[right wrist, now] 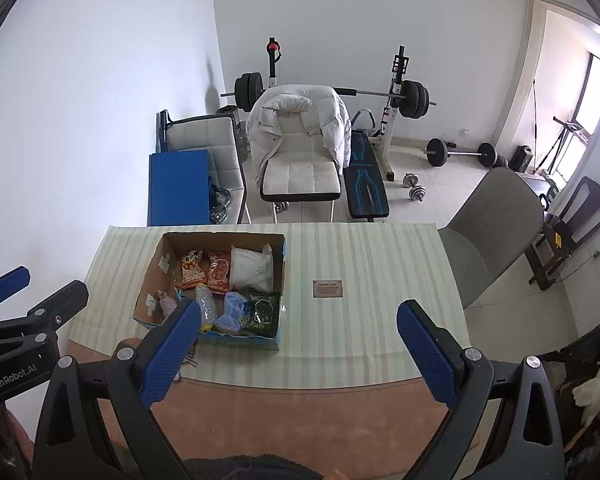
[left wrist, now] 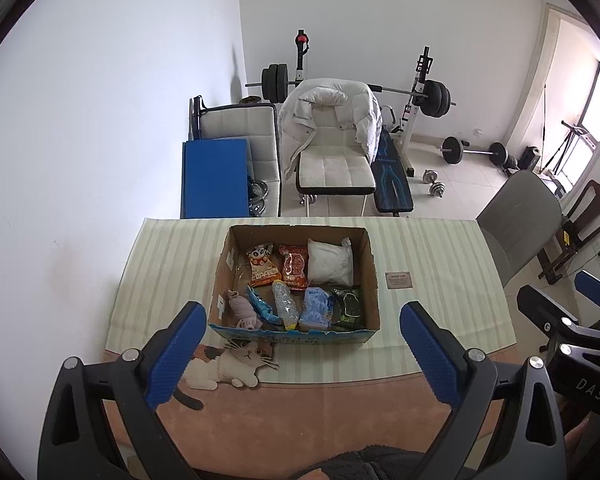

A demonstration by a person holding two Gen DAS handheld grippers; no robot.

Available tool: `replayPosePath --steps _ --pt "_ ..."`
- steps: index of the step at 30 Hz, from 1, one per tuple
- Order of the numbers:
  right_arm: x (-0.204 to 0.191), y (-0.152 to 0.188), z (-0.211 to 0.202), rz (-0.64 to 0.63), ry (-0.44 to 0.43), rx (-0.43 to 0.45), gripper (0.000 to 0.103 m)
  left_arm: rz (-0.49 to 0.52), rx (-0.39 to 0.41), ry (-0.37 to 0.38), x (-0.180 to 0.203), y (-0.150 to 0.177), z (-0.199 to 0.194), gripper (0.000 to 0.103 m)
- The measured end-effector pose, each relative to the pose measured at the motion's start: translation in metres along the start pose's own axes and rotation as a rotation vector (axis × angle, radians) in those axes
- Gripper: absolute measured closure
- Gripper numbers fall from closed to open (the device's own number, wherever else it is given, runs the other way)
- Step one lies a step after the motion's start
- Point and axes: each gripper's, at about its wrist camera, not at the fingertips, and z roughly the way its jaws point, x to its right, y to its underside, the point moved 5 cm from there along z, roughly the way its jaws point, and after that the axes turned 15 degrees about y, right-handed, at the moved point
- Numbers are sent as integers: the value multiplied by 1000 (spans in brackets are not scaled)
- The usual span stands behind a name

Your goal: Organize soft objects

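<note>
Two tongs, both mine, hang above the near edge of the worktop [left wrist: 440, 264] with nothing in them: the left tongs [left wrist: 300, 350] are spread wide, and the right tongs [right wrist: 298, 346] are spread just as wide. The biggest thing on the striped cloth is the cardboard box [left wrist: 374, 280], open at the top and already holding most of the soft goods. At its back right lies a white pillow-like bag [left wrist: 330, 262], with a red snack packet [left wrist: 294, 266] and a panda snack packet [left wrist: 263, 266] beside it; along the front sit a dark green packet [left wrist: 350, 306], a pale blue packet [left wrist: 316, 308], a clear crinkled bag [left wrist: 284, 304] and a pinkish rolled cloth [left wrist: 242, 308]. Outside, touching the box's front wall, lies a plush cat [left wrist: 236, 364]. I judge the packing nearly done, the cat being the piece left. Next I would lower the left tongs onto its body, pinch gently, and lift it over the wall into a free gap.
</note>
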Motion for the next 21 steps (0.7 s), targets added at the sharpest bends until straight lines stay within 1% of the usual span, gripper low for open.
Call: replayPosePath --steps 1,3,11,21 --pt "0 0 1 -1 3 -2 0 -6 0 -1 -1 1 1 3" --pt "-1 1 3 -4 12 0 0 -14 3 -11 -3 3 1 1" --pt "-1 -1 7 -15 50 14 0 -25 6 -31 -6 6 0 0" --pt "-3 -4 5 -11 42 30 0 -34 25 -26 -6 5 -7 0"
